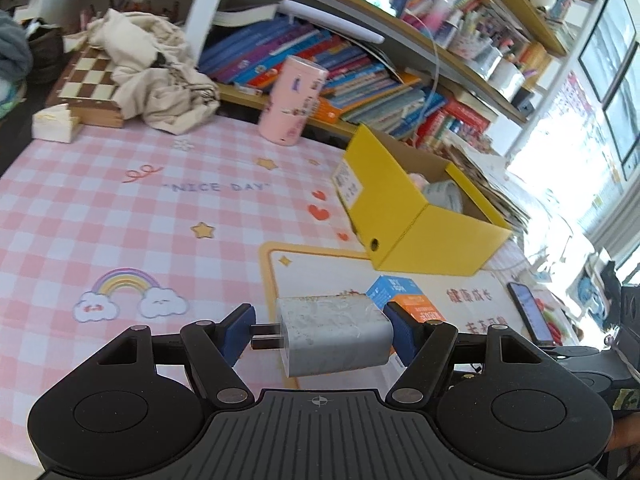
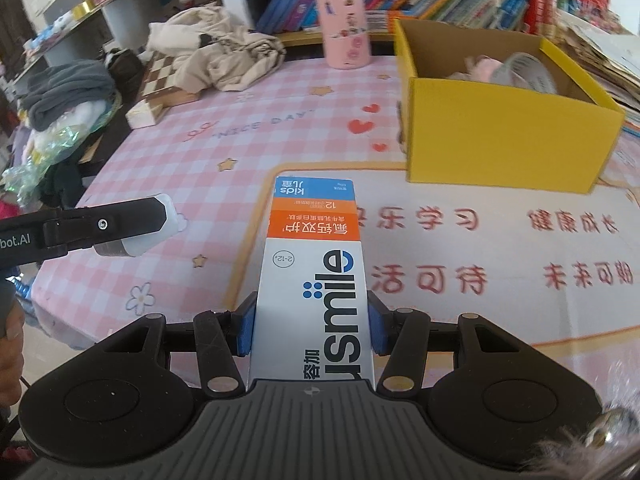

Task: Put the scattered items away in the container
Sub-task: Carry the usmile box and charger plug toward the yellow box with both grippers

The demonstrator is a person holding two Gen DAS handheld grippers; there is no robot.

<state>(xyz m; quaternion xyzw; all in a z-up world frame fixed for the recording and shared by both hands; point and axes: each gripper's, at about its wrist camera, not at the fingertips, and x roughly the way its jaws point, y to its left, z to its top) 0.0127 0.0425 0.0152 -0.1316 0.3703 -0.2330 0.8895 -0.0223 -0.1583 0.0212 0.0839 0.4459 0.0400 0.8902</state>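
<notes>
My left gripper (image 1: 320, 336) is shut on a white plug charger (image 1: 334, 334), held above the pink checked tablecloth with its prongs pointing left. It also shows from the side in the right wrist view (image 2: 136, 232). My right gripper (image 2: 312, 328) is shut on a long white toothpaste box (image 2: 314, 272) with an orange and blue end, which also shows in the left wrist view (image 1: 404, 300). The open yellow box (image 1: 404, 220) stands ahead to the right, also in the right wrist view (image 2: 508, 132), with a tape roll (image 2: 524, 72) and a pink item inside.
A pink cylinder tin (image 2: 346, 24) stands at the table's back. A chessboard (image 1: 92, 84) with beige cloth (image 2: 216, 48) lies back left. A phone (image 1: 532, 312) lies at the right edge. Bookshelves (image 1: 360, 72) run behind the table.
</notes>
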